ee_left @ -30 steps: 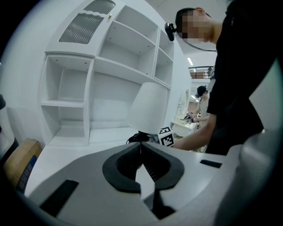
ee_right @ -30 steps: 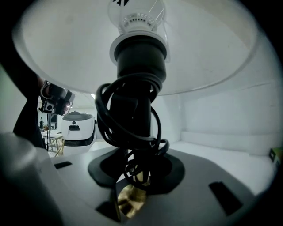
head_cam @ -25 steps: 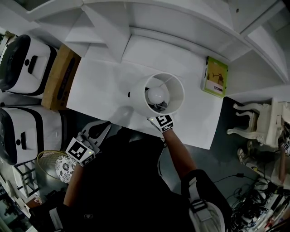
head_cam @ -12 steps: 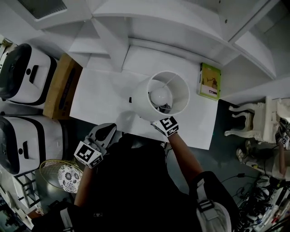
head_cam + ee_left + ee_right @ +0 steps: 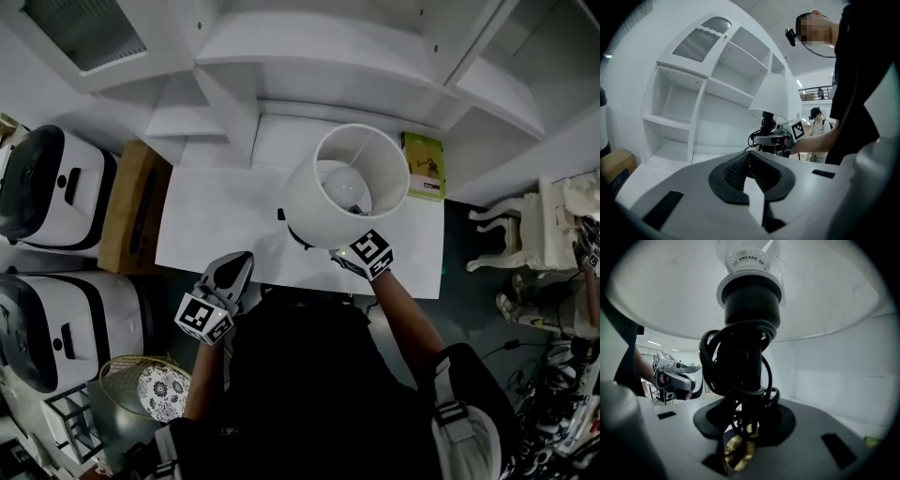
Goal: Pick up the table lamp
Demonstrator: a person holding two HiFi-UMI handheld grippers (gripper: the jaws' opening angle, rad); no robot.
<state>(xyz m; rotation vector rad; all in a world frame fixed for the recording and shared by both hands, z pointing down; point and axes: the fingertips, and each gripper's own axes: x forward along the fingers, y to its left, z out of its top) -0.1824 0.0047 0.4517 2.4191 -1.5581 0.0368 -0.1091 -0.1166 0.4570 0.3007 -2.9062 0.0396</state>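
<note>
The table lamp (image 5: 347, 187), with a white drum shade and a bulb inside, hangs above the white desk (image 5: 211, 220). My right gripper (image 5: 328, 244) is shut on the lamp's black stem (image 5: 749, 350) just under the shade. A black cord (image 5: 717, 376) is coiled round the stem, and a gold part (image 5: 738, 453) shows below the jaws. My left gripper (image 5: 234, 269) is at the desk's front edge, left of the lamp, shut and holding nothing. The left gripper view has the lamp (image 5: 772, 101) and the right gripper (image 5: 776, 139) ahead of it.
A green book (image 5: 424, 167) lies at the desk's back right. White shelves (image 5: 309, 66) rise behind the desk. A cardboard box (image 5: 136, 206) and two white appliances (image 5: 42, 183) stand to the left, a wire basket (image 5: 141, 394) lower left, a white chair (image 5: 525, 225) to the right.
The right gripper has risen with the lamp, and the shade now looks larger and farther up and right. The left gripper has edged up toward the desk's front edge.
</note>
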